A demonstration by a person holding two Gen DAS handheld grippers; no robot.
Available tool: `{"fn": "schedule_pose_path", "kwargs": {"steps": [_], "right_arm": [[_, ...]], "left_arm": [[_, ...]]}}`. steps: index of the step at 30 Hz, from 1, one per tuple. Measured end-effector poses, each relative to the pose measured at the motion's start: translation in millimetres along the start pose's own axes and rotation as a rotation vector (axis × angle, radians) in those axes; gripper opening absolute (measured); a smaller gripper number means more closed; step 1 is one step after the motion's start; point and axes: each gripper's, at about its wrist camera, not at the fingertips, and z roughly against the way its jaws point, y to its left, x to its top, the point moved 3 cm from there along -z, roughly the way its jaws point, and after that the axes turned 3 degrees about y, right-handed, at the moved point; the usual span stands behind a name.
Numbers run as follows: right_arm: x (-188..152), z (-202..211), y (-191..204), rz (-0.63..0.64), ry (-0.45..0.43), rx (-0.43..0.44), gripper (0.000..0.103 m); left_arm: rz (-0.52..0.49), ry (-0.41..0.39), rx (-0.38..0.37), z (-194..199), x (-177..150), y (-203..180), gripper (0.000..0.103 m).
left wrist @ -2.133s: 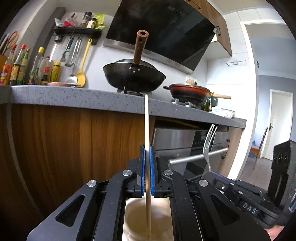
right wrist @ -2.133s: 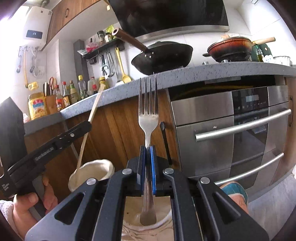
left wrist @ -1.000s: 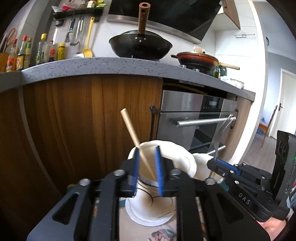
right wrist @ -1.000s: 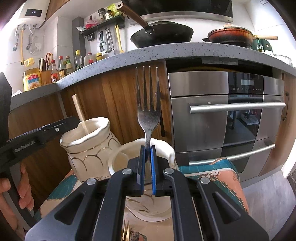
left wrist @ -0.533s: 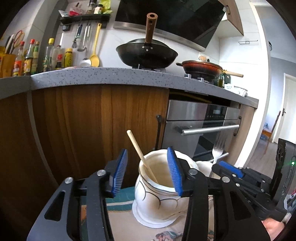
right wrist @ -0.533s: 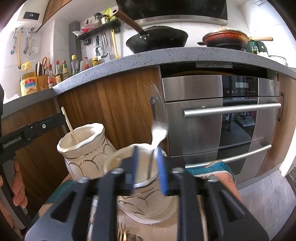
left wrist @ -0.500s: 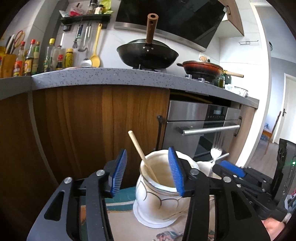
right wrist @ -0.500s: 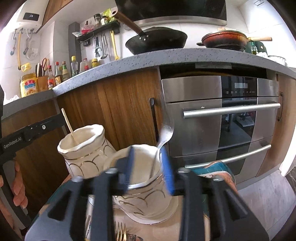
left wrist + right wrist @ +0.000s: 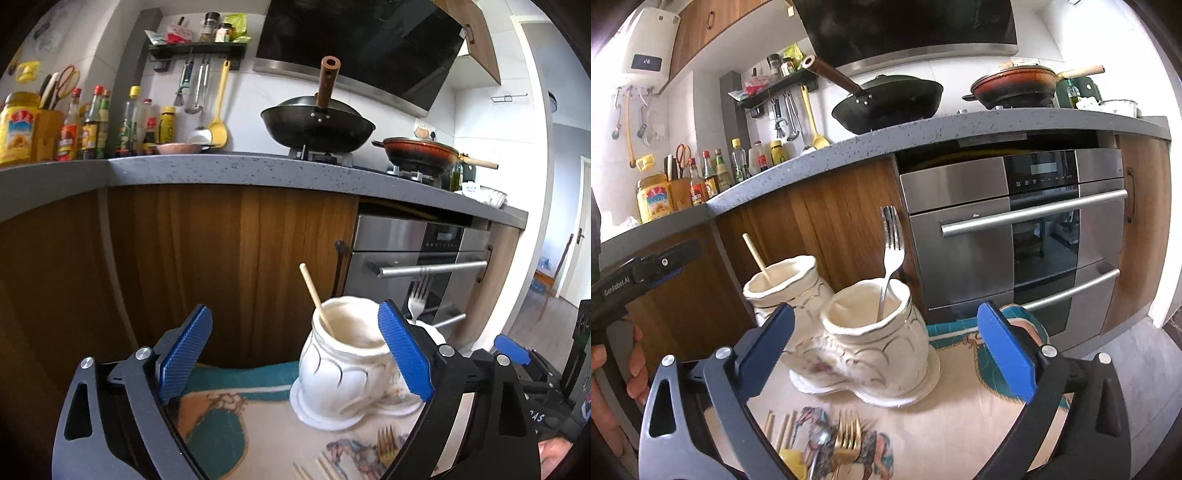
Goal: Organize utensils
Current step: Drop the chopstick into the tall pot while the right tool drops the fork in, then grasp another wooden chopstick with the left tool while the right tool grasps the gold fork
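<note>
Two cream ceramic holders stand joined on a patterned mat. The left holder [image 9: 343, 363] [image 9: 783, 282] has a wooden chopstick [image 9: 316, 297] [image 9: 756, 258] leaning in it. The right holder [image 9: 879, 343] has a silver fork [image 9: 891, 258] [image 9: 419, 295] standing in it. My left gripper [image 9: 295, 354] is open and empty, its jaws wide on either side of the left holder. My right gripper [image 9: 886, 347] is open and empty, just in front of the right holder. A gold fork [image 9: 847, 439] [image 9: 386, 441] and loose chopsticks [image 9: 779, 428] lie on the mat near me.
The mat [image 9: 960, 417] covers a low table in front of wooden cabinets [image 9: 221, 258] and a steel oven [image 9: 1015, 229]. A grey counter [image 9: 240, 166] above carries a black wok, a red pan and bottles. A silver spoon [image 9: 818, 448] lies by the gold fork.
Both grippers let go: the chopstick now rests in the left holder and the fork in the right one. Both grippers opened wide and pulled back and up.
</note>
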Motion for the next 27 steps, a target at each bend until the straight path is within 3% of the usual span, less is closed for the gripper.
{"fn": "schedule_pose_path", "kwargs": {"steps": [9,22,27], "right_arm": [[-26,29,3,0.006,0.026,-0.012,0.098],[-67,18,-30,-0.087,0.173,-0.058,0.098],[-70,10,-37,-0.104,0.205,-0.071,0.098]], "left_arm": [[-0.026,0.092,0.038,34,-38,4,0.094],[-0.063,0.468,0.075,13,-143,0,0.094],[-0.075,0.546,0.044,7,-164,-10,0.087]]}}
